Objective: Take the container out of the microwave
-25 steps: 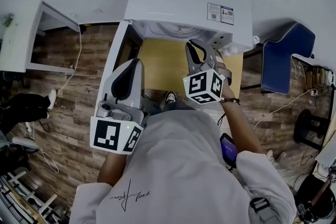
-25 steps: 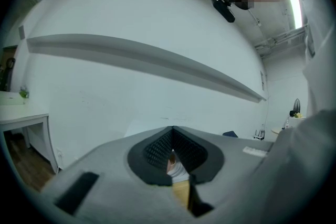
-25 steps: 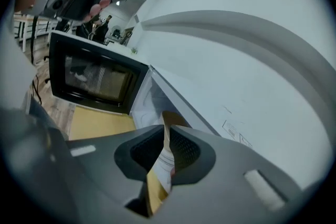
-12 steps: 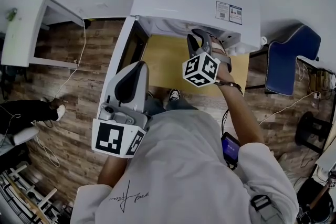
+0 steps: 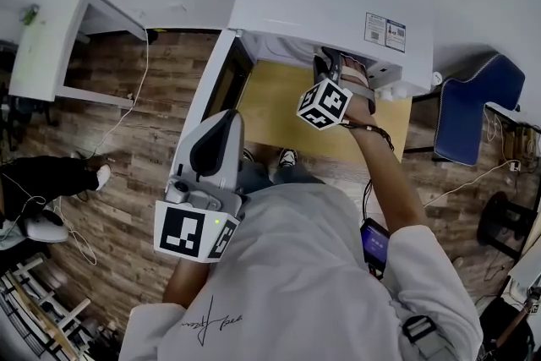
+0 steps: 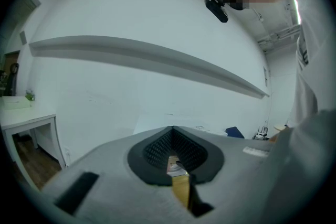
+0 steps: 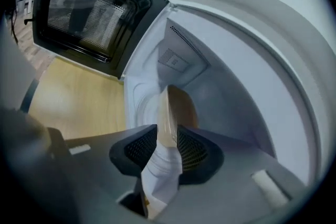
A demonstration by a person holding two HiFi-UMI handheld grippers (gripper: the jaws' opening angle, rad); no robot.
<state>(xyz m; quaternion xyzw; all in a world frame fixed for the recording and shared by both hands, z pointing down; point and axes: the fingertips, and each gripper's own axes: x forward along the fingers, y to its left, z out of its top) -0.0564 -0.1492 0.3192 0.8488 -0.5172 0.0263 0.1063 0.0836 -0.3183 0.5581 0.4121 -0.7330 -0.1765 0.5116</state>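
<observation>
The white microwave [image 5: 330,4] stands on a yellow table [image 5: 270,110] with its door [image 5: 221,76] swung open to the left. In the right gripper view a brown paper-like container [image 7: 178,107] stands in the white cavity. My right gripper [image 7: 168,147] reaches into the cavity, its jaws opening, with the container's near edge in the gap between the pads. In the head view the right gripper [image 5: 330,62] has its tips hidden under the microwave's top. My left gripper [image 5: 221,127] hovers by the door's edge, shut and empty, and the left gripper view shows the left gripper [image 6: 173,152] facing a white wall.
The dark-windowed door [image 7: 89,8] stands close on the left of the cavity. A blue chair [image 5: 469,110] is to the right of the table, a white side table [image 5: 59,46] to the far left. Cables lie on the wooden floor [image 5: 127,156].
My right gripper has moved forward and down from in front of the microwave into its cavity, with its marker cube now close to the opening. The left gripper has stayed put.
</observation>
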